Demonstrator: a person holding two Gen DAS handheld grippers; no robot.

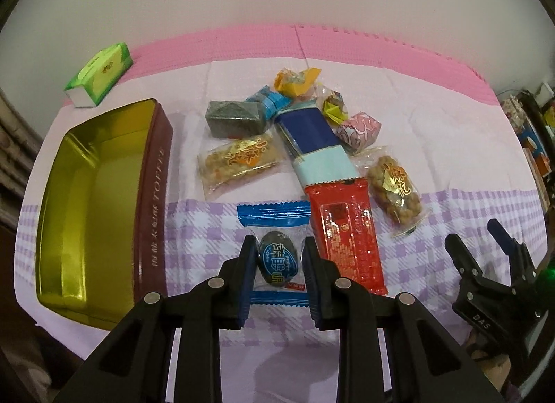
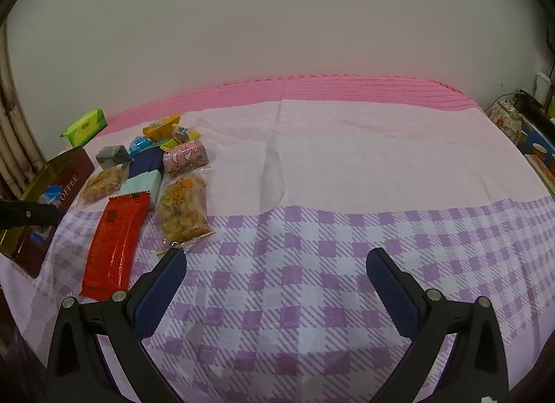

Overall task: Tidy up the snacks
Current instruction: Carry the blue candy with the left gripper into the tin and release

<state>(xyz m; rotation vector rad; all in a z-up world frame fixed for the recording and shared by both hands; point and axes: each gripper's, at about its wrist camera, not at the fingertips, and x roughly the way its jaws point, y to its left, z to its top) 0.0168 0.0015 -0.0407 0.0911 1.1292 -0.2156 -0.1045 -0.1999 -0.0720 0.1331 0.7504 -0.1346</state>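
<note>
My left gripper point(image 1: 279, 246) is shut on a blue-and-clear packet point(image 1: 277, 260) with a dark egg-shaped snack inside. The packet is held over the checked cloth, just right of the open toffee tin point(image 1: 156, 194), which is gold inside and maroon outside. In the right wrist view that gripper point(image 2: 31, 213) and the packet point(image 2: 52, 193) appear in front of the tin point(image 2: 74, 175). The other snacks lie in a heap: a red packet point(image 1: 347, 229), two bags of fried twists point(image 1: 395, 191) point(image 1: 239, 163), a blue bar point(image 1: 312, 139) and a pink cake point(image 1: 359, 128). My right gripper point(image 2: 275, 257) is open over bare cloth.
A green tissue pack point(image 1: 100, 73) lies behind the tin near the pink mat's edge point(image 1: 242, 38). A grey-green block point(image 1: 236, 118) and yellow candies point(image 1: 295, 82) sit at the back of the heap. Boxes and clutter point(image 2: 520, 132) stand off the right edge. A wall rises behind.
</note>
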